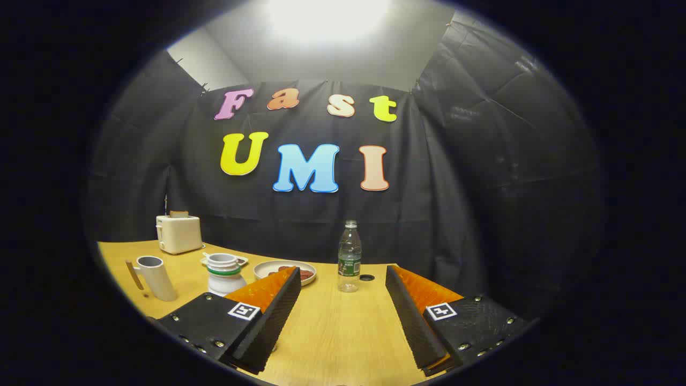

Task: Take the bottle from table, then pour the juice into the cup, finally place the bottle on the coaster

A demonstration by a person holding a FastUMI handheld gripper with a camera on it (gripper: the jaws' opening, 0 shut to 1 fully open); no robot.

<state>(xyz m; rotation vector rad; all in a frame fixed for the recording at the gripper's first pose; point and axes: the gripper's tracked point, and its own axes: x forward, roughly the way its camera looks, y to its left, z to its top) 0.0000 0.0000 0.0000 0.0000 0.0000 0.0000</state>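
- Two fingers of my gripper (343,300) stand spread wide apart over the desk (327,338), released, with nothing between them but bare wood.
- I see the bottle (349,257) upright on the desk, beyond the fingers and roughly in line with the gap between them; it is clear plastic with a dark label band and no cap that I can make out.
- Just beside the bottle's base, toward the right finger, lies a small dark round thing (367,277), possibly the cap; I cannot tell for sure.
- Off to the left of the bottle I see a plate (268,268) with something reddish on it, partly hidden behind the left finger.
- Further left stands a white jar with a green band (225,273), then a grey cup (154,276) with a handle, tilted in my view.
- At the back left, near the booth wall, a cream toaster (178,234) sits on the desk.
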